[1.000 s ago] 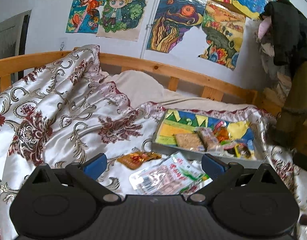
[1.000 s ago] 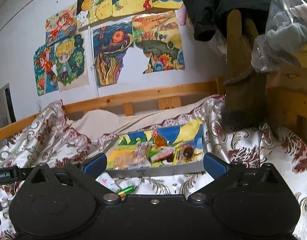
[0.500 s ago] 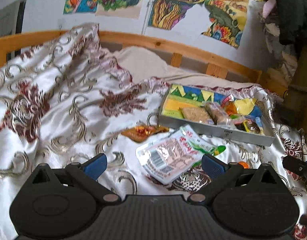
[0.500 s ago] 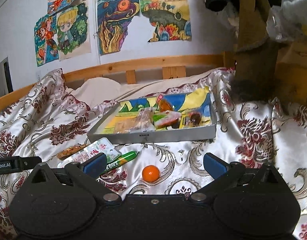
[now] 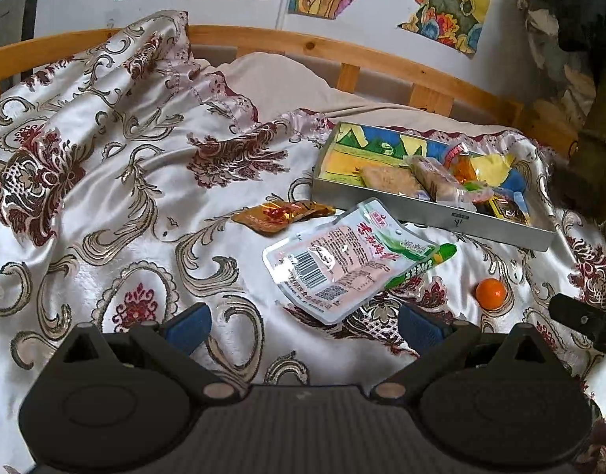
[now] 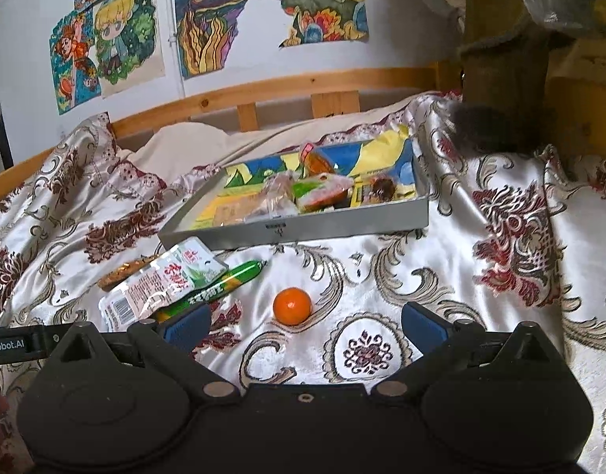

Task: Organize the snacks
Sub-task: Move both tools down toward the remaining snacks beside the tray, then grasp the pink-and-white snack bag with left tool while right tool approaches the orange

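Note:
A grey tray (image 5: 500,226) (image 6: 342,226) with several wrapped snacks in it lies on the bedspread. In front of it lie a pink-and-white snack pouch (image 5: 342,260) (image 6: 160,280), a green sausage stick (image 5: 425,264) (image 6: 224,282) partly under the pouch, a brown-orange packet (image 5: 279,213) (image 6: 123,270) and a small orange (image 5: 490,293) (image 6: 292,305). My left gripper (image 5: 303,324) is open and empty, just short of the pouch. My right gripper (image 6: 303,322) is open and empty, just short of the orange.
The floral satin bedspread (image 5: 105,181) is rumpled and rises high at the left. A wooden bed rail (image 5: 303,45) and a wall with drawings lie behind. A brown post (image 6: 500,79) with hung clothes stands at the right.
Both grippers have tilted down and drawn back, so more of the bedspread shows. The orange has come into both views. No snack has moved.

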